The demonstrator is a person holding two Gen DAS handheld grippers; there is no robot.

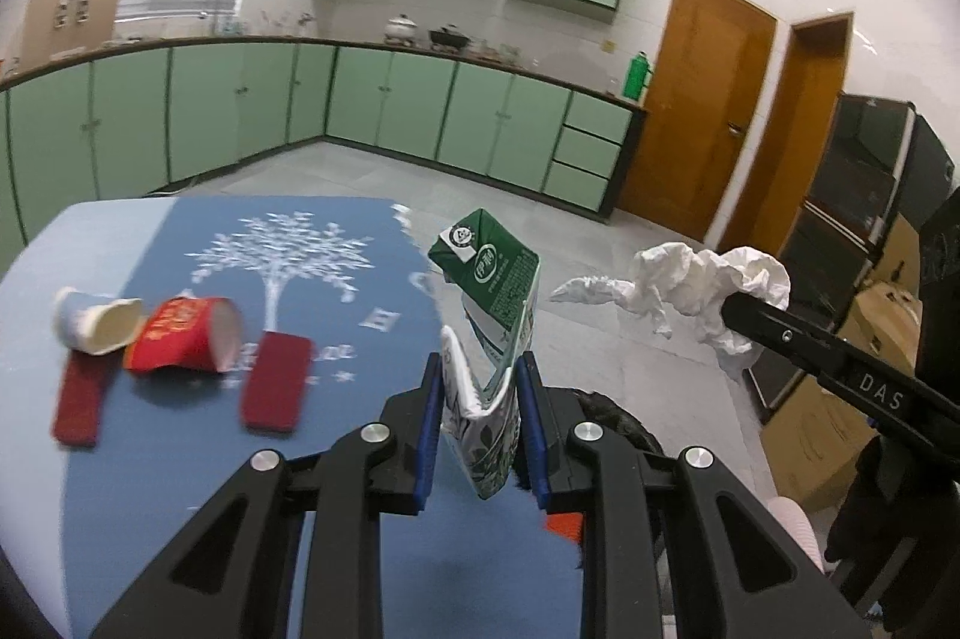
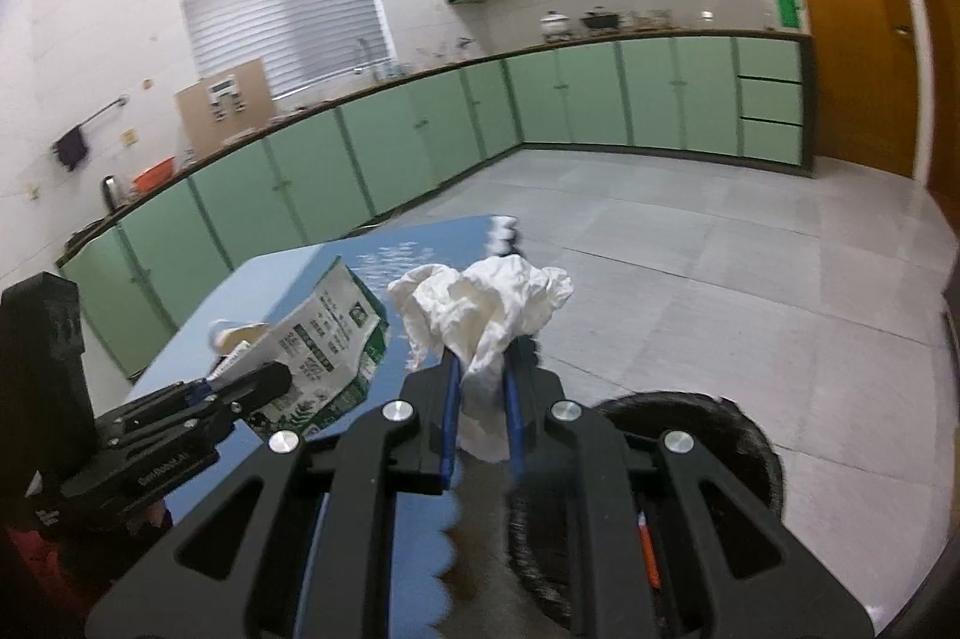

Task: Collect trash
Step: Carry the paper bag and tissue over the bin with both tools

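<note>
Two grippers were each clamped on a piece of trash, held up off the blue tablecloth (image 1: 180,231). The left gripper (image 1: 480,387) had its blue pads pressed against the sides of a crushed green-and-white milk carton (image 1: 492,291), which stood upright between them over the table's near right edge. The right gripper (image 2: 483,387) pinched the lower end of a crumpled white tissue (image 2: 486,309), the rest billowing above its fingertips over the table's scalloped edge and a dark round bin (image 2: 690,435) on the floor. The carton carried white Chinese characters in an oval logo, too small to read, and dense fine print on its side. The right gripper's finger read "DAS". On the table lay a tipped red paper cup (image 1: 186,339) with gold writing, illegible, touching a crushed white cup (image 1: 96,321).
</note>
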